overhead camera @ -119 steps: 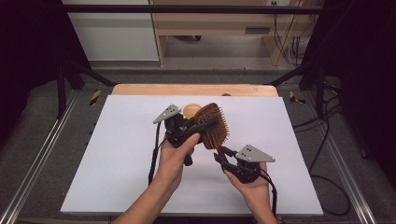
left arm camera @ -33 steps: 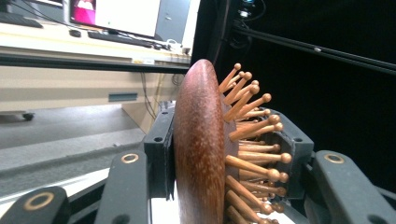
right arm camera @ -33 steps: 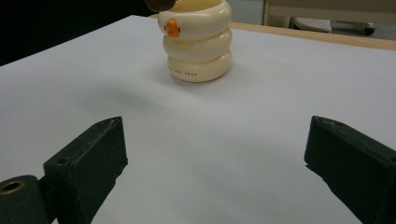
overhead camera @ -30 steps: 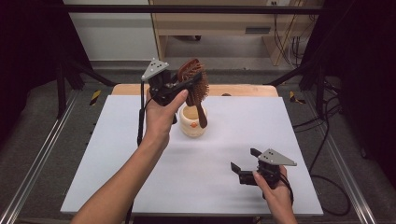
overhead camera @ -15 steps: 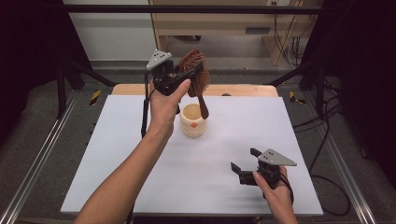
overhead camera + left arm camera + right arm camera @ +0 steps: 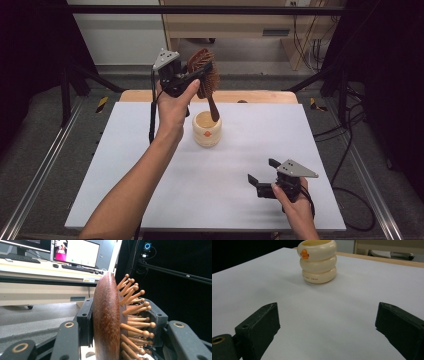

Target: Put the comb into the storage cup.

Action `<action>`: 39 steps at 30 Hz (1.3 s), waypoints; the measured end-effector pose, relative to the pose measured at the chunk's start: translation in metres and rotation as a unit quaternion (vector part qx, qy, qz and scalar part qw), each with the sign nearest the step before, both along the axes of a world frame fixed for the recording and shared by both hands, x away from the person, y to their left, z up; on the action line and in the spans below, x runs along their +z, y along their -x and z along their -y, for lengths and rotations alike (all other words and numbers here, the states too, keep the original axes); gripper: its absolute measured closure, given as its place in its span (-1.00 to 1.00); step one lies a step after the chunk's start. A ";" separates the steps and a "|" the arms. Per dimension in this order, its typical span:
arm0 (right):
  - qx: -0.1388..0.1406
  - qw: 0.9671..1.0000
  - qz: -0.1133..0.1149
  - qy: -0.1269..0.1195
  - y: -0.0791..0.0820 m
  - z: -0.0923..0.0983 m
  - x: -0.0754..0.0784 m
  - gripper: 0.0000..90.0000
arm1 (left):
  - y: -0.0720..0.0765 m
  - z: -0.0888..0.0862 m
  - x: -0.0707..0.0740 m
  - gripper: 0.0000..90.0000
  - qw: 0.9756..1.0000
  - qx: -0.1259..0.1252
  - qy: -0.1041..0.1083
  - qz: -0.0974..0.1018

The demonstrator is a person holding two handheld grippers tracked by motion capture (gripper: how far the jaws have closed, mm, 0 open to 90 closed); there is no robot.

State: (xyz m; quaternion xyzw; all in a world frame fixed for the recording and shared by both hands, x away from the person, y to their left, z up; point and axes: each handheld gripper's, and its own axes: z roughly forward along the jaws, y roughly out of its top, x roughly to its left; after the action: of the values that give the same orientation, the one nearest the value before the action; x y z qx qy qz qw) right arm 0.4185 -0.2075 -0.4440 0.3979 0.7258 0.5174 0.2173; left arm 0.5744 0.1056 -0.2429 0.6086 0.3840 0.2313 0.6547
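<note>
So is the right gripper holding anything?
No, the right gripper has its jaws wide apart over bare table, with the cup standing farther off.

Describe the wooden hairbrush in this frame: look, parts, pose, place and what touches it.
The hairbrush is reddish-brown wood with an oval head, a smooth rounded back and lighter wooden pins with ball tips. The left gripper is shut on its head, one pad on the back and one among the pins. It hangs in the air, head up, with the handle pointing down over the mouth of the cream ringed cup. Whether the handle's tip touches the cup is unclear.
</note>
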 end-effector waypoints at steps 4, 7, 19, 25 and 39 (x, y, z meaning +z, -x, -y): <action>0.000 1.000 0.002 -0.001 0.000 0.000 0.000 -0.87 | 0.000 -0.003 -0.001 0.11 1.000 0.003 -0.004 0.002; 0.000 1.000 0.002 -0.001 0.001 0.000 0.000 -0.88 | -0.001 -0.005 0.000 0.11 1.000 0.006 -0.004 0.002; 0.000 1.000 0.001 -0.001 0.000 0.000 0.000 -0.88 | -0.006 -0.010 -0.008 0.11 1.000 0.013 0.000 0.001; -0.001 1.000 -0.001 0.000 0.000 0.000 -0.001 -0.88 | -0.011 -0.011 -0.017 0.11 1.000 0.017 -0.003 -0.005; 0.003 1.000 -0.003 0.003 -0.001 -0.001 -0.002 -0.88 | -0.023 -0.012 -0.030 0.11 1.000 0.019 -0.023 -0.006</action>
State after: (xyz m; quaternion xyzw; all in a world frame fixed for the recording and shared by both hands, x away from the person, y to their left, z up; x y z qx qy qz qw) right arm 0.4191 -0.2064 -0.4457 0.3967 0.7290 0.5149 0.2148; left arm 0.5970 0.1173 -0.2732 0.6176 0.3935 0.2488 0.6339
